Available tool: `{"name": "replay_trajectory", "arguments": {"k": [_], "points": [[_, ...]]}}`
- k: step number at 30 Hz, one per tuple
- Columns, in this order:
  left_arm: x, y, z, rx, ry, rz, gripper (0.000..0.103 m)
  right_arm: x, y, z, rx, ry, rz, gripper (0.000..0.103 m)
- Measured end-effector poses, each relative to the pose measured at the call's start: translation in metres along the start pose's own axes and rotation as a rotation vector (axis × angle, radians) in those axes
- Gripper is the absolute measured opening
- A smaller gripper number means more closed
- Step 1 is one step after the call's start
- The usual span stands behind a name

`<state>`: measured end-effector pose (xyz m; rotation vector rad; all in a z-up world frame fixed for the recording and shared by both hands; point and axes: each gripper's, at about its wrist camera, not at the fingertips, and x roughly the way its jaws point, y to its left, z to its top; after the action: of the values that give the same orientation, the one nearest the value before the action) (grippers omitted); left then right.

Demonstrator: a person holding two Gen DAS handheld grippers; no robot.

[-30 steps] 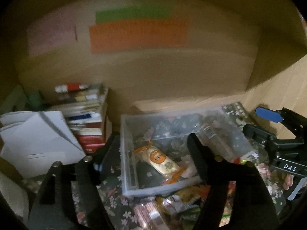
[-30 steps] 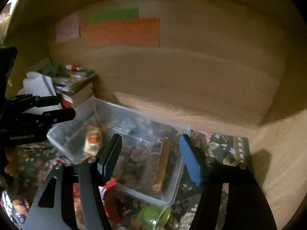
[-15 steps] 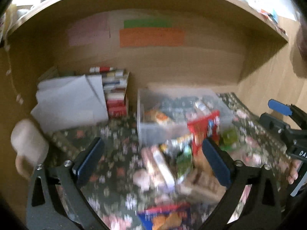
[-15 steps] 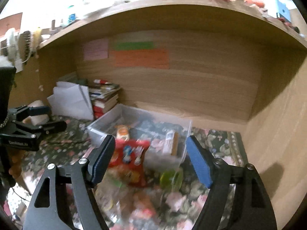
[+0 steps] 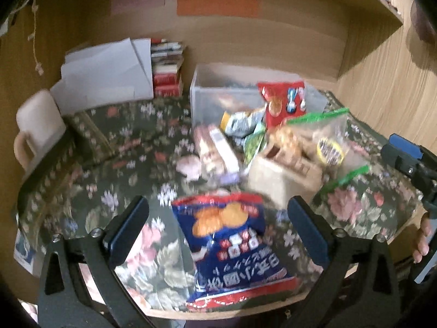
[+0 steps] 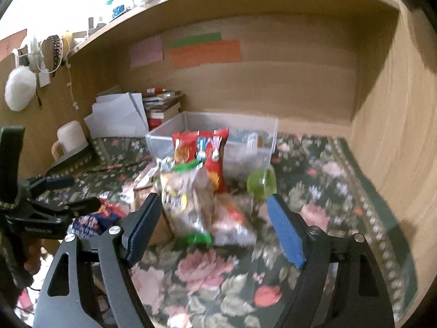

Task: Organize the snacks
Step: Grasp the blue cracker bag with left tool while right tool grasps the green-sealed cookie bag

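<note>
Most snacks lie heaped on the counter (image 5: 123, 147) before the clear bin (image 5: 207, 95), which looks nearly empty. Left gripper (image 5: 218, 227) jaws gape, released, around an ungrasped blue bag (image 5: 232, 246); right gripper (image 6: 215, 227) jaws, just widened, grasp nothing.

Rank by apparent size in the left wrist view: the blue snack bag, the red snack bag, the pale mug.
1. blue snack bag, though it lies nearest the camera.
2-3. red snack bag and pale mug look alike; unranked.
</note>
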<state>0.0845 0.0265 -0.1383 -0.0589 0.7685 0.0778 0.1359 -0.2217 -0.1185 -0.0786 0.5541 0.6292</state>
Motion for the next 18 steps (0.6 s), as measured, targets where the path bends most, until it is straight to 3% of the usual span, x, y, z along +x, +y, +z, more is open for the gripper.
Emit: {"name": "replay_trajectory", "arguments": {"k": [6,10,12,16,18], "points": [[0.014,0.005,-0.020,-0.018,0.050,0.007,0.103,0.012,0.002,-0.010,0.011,0.052,0.011,0.077],[0.025,0.009,-0.031,-0.049,0.082,-0.036,0.103,0.023,0.005,-0.011,0.009,0.078,0.025,0.077],[0.032,0.008,-0.034,-0.039,0.089,-0.040,0.097,0.029,0.009,-0.009,0.000,0.082,0.028,0.077],[0.035,0.004,-0.033,0.001,0.060,-0.020,0.068,0.046,0.016,-0.002,-0.025,0.099,0.032,0.077],[0.035,0.006,-0.031,0.007,0.053,-0.027,0.067,0.053,0.018,0.000,-0.030,0.110,0.038,0.077]]}}
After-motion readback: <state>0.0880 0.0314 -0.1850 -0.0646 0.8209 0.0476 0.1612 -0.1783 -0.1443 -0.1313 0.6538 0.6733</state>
